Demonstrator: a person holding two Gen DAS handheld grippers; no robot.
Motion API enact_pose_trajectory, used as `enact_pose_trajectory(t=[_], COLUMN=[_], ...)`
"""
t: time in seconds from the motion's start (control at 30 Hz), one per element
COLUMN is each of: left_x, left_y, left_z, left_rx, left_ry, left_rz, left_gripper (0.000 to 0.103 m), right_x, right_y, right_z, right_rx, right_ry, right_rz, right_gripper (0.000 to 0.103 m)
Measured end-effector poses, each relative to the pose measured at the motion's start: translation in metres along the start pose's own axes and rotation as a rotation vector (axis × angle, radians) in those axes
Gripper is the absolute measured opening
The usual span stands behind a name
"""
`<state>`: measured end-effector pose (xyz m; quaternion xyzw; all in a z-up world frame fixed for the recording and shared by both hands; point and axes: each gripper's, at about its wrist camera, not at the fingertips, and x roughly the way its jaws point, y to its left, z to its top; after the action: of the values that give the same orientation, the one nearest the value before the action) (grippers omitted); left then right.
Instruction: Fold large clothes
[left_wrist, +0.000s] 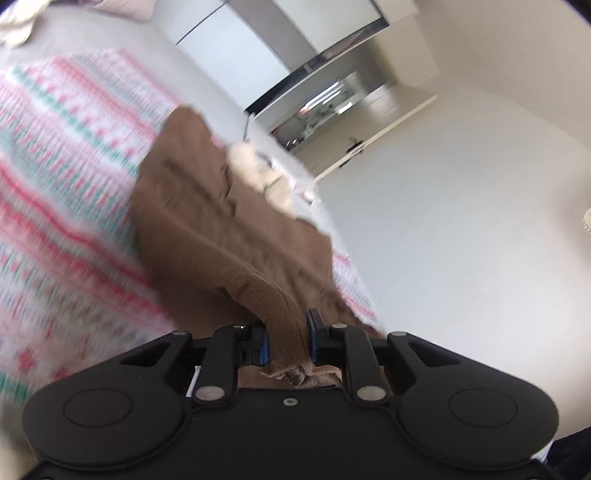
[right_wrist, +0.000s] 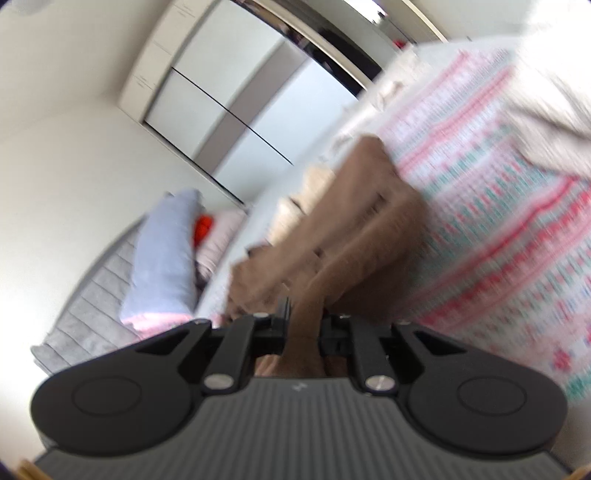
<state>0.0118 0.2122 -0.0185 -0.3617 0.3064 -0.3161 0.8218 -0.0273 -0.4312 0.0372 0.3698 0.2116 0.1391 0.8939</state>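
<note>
We hold the brown garment (left_wrist: 229, 225) off the patterned blanket (left_wrist: 66, 192) with both tools. The left gripper (left_wrist: 287, 341) pinches a ribbed hem; the right gripper (right_wrist: 304, 328) pinches another bunched edge of the same cloth (right_wrist: 351, 240). Both views are blurred, so detail is limited.

Likely faults:
- Slippage: each grip takes only a narrow bite of thick fabric, which may pull free under tension.
- Uneven fold: the cloth hangs twisted and creased between our grippers, so it may land crooked.
- Snagging: the trailing end may drag the cream item (left_wrist: 258, 173) beside it.
</note>
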Motion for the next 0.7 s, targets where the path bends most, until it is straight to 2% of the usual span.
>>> enact_pose_trajectory(t=[0.13, 0.27, 0.5, 0.7], left_x=[0.015, 0.030, 0.068, 0.114], left_y=[-0.019, -0.031, -0.035, -0.016], left_z=[0.026, 0.059, 0.132, 0.188], left_rx=[0.024, 0.013, -0.012, -0.037], left_ry=[-0.065, -0.134, -0.206, -0.263], left_rz=[-0.001, -0.002, 0.061, 0.127], left_gripper=[0.019, 0.019, 0.019, 0.019], right_x=[0.014, 0.032, 0.072, 0.121], right_y=[0.015, 0.023, 0.024, 0.006], right_z=[0.025, 0.056, 0.111, 0.159], right_rx=[-0.015, -0.006, 0.007, 0.042], right_ry=[-0.053, -0.089, -0.117, -0.131], right_rz=[0.041, 0.038, -0.011, -0.079], right_gripper=[0.011, 0.011, 0.011, 0.011])
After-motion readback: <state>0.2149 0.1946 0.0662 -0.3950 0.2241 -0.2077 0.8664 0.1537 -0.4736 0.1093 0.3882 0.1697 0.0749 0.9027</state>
